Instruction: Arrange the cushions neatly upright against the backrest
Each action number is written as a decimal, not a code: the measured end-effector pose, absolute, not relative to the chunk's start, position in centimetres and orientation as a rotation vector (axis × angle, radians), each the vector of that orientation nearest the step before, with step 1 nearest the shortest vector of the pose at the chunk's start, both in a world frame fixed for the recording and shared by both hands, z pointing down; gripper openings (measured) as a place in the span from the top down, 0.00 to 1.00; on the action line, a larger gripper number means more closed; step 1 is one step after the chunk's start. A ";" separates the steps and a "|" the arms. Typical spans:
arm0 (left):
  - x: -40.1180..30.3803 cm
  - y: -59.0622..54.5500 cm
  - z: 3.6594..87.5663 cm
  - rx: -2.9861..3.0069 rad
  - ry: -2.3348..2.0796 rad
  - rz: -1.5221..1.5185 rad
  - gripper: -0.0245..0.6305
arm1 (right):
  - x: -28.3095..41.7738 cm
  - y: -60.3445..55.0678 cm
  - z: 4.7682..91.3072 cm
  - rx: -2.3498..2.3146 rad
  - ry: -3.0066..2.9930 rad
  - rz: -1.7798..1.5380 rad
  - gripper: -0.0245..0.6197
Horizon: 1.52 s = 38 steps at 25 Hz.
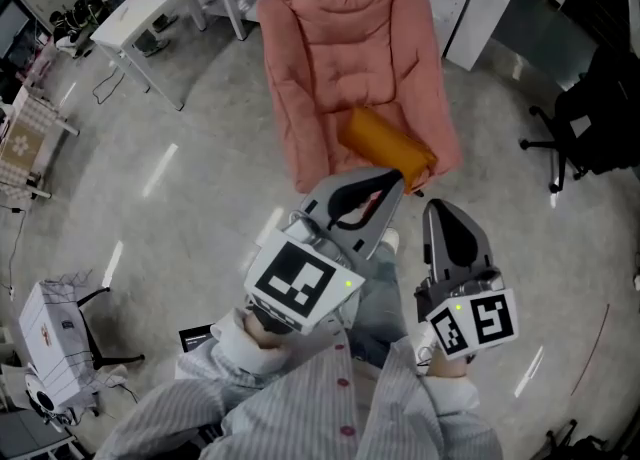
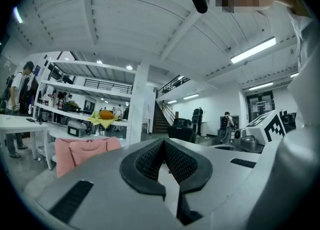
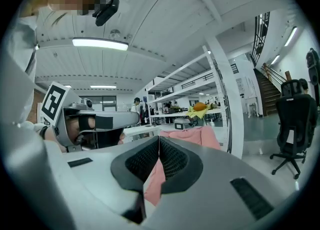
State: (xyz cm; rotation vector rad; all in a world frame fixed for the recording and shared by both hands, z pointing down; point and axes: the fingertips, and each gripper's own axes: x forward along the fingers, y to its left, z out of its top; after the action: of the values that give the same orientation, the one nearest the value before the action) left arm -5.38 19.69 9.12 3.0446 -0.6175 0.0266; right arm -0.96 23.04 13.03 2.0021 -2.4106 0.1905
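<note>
Resting on glossy floor (image 1: 200, 163), upper centre: pink chair (image 1: 345, 48) with orange bolster (image 1: 388, 145). White desk (image 1: 165, 0) upper left. Left gripper (image 1: 388, 184), right gripper (image 1: 441, 212) pressed together, empty.

My tally, kind by kind

I count one pink padded lounge chair (image 1: 345, 58), one orange bolster cushion (image 1: 388, 146), and two grippers in my hands: my left gripper (image 1: 393, 183) and my right gripper (image 1: 441, 208). Around them I count one white table (image 1: 150, 8) and one black office chair (image 1: 600, 108).
</note>
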 end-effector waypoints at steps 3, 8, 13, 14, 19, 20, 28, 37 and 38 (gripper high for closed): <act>-2.7 16.6 9.2 3.030 -0.631 0.019 0.95 | 1.2 19.6 13.1 1.959 -2.432 0.192 0.94; 1.9 11.3 9.1 3.006 -0.683 0.026 0.95 | 5.7 14.0 12.8 1.898 -2.468 0.209 0.94; 6.3 5.4 8.6 2.981 -0.765 0.020 0.95 | 10.2 8.2 12.3 1.814 -2.506 0.204 0.94; 7.2 4.3 8.6 2.977 -0.782 0.023 0.95 | 11.1 7.0 12.2 1.796 -2.516 0.204 0.94; 10.7 -0.6 8.4 2.934 -0.875 0.015 0.95 | 14.7 2.2 12.6 1.704 -2.551 0.226 0.94; 11.1 -1.3 8.5 2.929 -0.888 0.017 0.95 | 15.1 1.5 12.7 1.687 -2.556 0.232 0.94; 11.8 -5.6 10.1 2.879 -0.938 0.091 0.95 | 16.7 -2.7 13.7 1.644 -2.576 0.312 0.94; 10.7 -10.8 11.1 2.875 -0.903 0.118 0.95 | 16.1 -7.2 14.5 1.710 -2.536 0.359 0.94; 10.6 -11.3 11.4 2.878 -0.896 0.135 0.95 | 16.1 -7.6 14.7 1.722 -2.529 0.366 0.94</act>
State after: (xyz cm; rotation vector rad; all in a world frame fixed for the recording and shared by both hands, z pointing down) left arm 10.63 -11.32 11.42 2.8777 -0.8960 0.1352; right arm 16.06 -7.55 14.65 1.7218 -2.5286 0.3659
